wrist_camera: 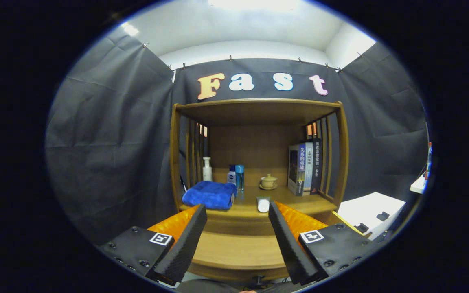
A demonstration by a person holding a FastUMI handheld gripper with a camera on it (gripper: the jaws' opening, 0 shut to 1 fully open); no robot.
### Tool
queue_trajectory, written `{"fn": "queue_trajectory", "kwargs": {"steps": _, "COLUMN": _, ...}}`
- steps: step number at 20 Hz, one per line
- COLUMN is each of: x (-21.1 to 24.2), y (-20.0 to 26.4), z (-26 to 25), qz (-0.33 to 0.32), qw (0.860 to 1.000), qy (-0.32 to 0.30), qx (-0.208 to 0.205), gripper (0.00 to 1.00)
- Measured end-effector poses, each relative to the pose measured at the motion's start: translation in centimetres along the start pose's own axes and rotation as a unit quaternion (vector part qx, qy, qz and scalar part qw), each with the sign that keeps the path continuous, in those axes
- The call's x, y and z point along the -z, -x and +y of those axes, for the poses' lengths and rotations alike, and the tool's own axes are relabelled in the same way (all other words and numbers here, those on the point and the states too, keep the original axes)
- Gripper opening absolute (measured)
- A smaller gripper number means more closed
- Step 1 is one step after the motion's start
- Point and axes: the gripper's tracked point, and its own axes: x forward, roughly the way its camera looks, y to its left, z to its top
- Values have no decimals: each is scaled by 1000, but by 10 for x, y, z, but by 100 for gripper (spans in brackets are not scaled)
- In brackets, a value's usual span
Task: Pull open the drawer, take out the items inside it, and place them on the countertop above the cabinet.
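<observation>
Drawer: front panel (238, 250) low between the fingers, under the countertop lip; appears closed, contents unseen, handle seemingly the small dark knob (260, 280) at the bottom, too small to be sure.
Gripper: (236, 215) spread wide, nothing held, fingers apart and pointing at the cabinet, tips level with the countertop front edge.
Just ahead of fingertips: small white item (263, 204) lying at the countertop front, close beside the right fingertip, not touching.
Countertop: (255, 211) wooden shelf surface; bare strip in the middle and front.
Left on countertop: folded blue towel (210, 195), white pump bottle (207, 169) behind it, two small blue bottles (236, 176) beside the towel.
Centre back: lidded cup on saucer (268, 181).
Right: upright books (305, 167) against the slatted side.
Step judged: approach, before the pull; drawer not yet gripped.
Next move calls for: dropping lower, centring on the handle, closing on it, then a straight pull back.
Edges: countertop lip overhangs the drawer front; slatted sides and top board box in the shelf.
Open room: free space in front of the cabinet; placing room best at mid-countertop between towel and books.
</observation>
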Motion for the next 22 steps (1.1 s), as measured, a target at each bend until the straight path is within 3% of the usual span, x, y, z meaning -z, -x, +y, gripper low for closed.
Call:
{"fn": "queue_trajectory", "kwargs": {"steps": 10, "x": 129, "y": 32, "z": -47, "qz": 36, "qw": 995, "qy": -16, "qx": 94, "gripper": 99}}
{"fn": "queue_trajectory", "kwargs": {"steps": 15, "x": 178, "y": 23, "z": -43, "qz": 87, "qw": 992, "qy": -23, "qx": 88, "gripper": 99}}
{"fn": "queue_trajectory", "kwargs": {"steps": 22, "x": 182, "y": 20, "z": -34, "qz": 82, "qw": 995, "qy": 3, "qx": 59, "gripper": 97}}
